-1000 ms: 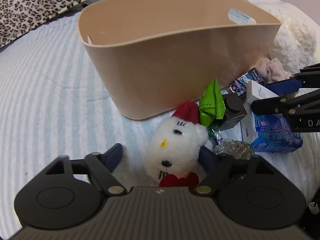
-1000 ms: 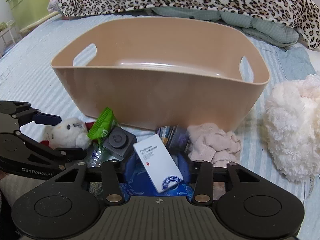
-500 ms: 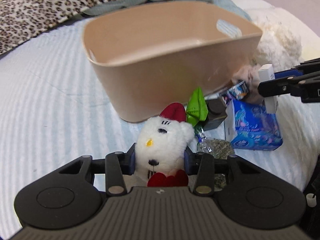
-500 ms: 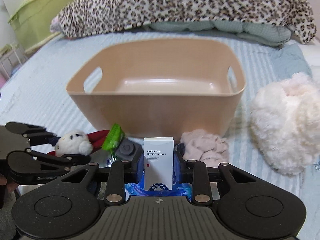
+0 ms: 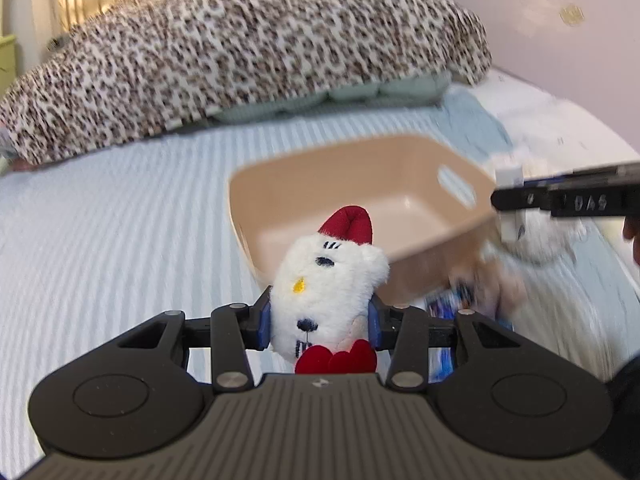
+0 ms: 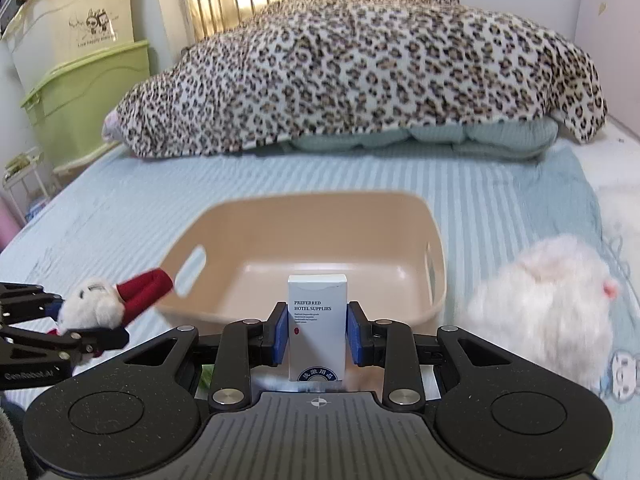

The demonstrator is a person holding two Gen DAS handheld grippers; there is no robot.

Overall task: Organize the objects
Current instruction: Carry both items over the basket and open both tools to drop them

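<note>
My left gripper (image 5: 318,322) is shut on a white plush toy with a red bow (image 5: 326,288) and holds it in the air in front of the tan plastic basket (image 5: 280,176). My right gripper (image 6: 317,334) is shut on a white box of hotel supplies (image 6: 317,320) and holds it upright above the near rim of the basket (image 6: 320,204), whose inside is bare. In the right wrist view the left gripper (image 6: 86,330) with the plush toy (image 6: 96,306) hangs at the basket's left end. In the left wrist view the right gripper's arm (image 5: 560,200) reaches in from the right with the box (image 5: 509,178).
The basket stands on a bed with a pale blue striped sheet (image 6: 120,216). A leopard-print blanket (image 6: 360,68) lies behind it. A fluffy white plush (image 6: 544,304) lies right of the basket. Blurred small items (image 5: 460,300) lie by the basket's near side. Storage bins (image 6: 80,60) stand at far left.
Both grippers have risen well above the bed with the plush toy and the box in them. The basket now lies lower in both views and I see into it.
</note>
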